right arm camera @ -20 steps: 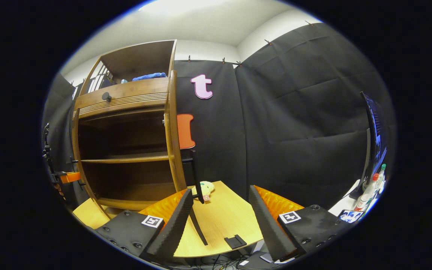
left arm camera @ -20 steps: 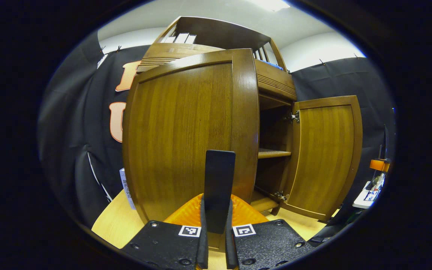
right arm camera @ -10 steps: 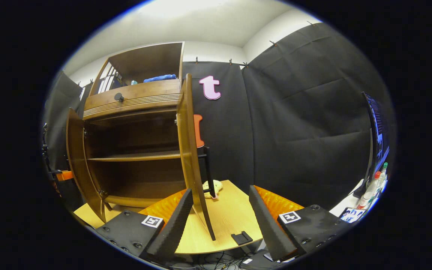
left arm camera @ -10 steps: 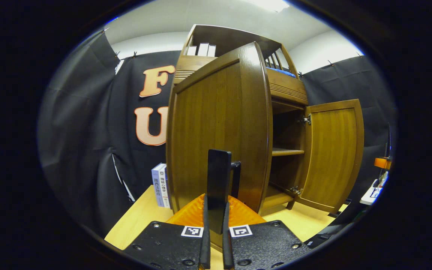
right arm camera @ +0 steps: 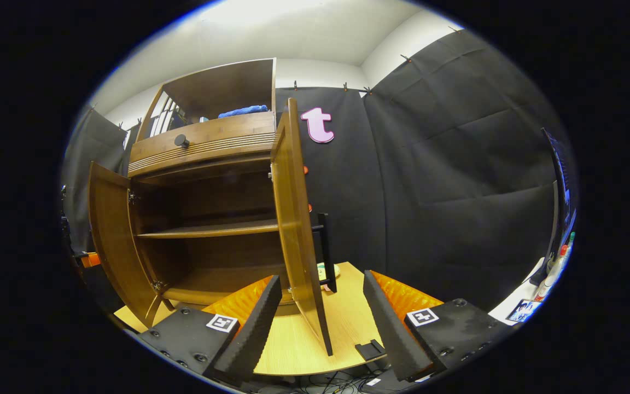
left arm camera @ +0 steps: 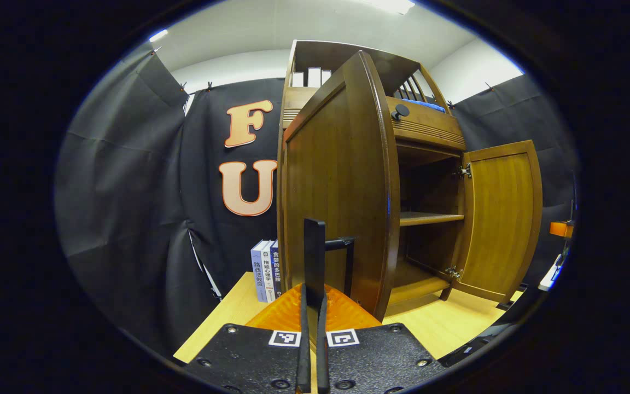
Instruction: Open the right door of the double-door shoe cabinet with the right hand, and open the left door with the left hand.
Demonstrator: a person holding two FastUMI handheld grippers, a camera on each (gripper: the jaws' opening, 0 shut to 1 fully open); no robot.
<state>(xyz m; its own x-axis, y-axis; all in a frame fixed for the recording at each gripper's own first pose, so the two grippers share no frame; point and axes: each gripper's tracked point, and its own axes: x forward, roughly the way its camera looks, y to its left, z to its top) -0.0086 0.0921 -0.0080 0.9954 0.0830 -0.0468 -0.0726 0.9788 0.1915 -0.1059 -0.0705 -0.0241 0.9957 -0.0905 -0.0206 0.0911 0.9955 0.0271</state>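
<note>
With both cabinet (right arm camera: pixel 205 158) doors swung wide, the left tongs (left arm camera: pixel 311 306) are clamped narrow on the left door's handle (left arm camera: pixel 342 257), the right tongs (right arm camera: pixel 320 323) gape empty, and overpulling could strain the hinges.

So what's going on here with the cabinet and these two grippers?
A person is opening a double-door shoe cabinet with a gripper in each hand. Both doors stand open. The left gripper is shut, its fingers at the dark bar handle of the left door; whether they clamp it cannot be told. The right gripper is open and holds nothing, with the right door edge-on ahead of it. Inside, a bare shelf shows, and books stand beside the cabinet.
</note>
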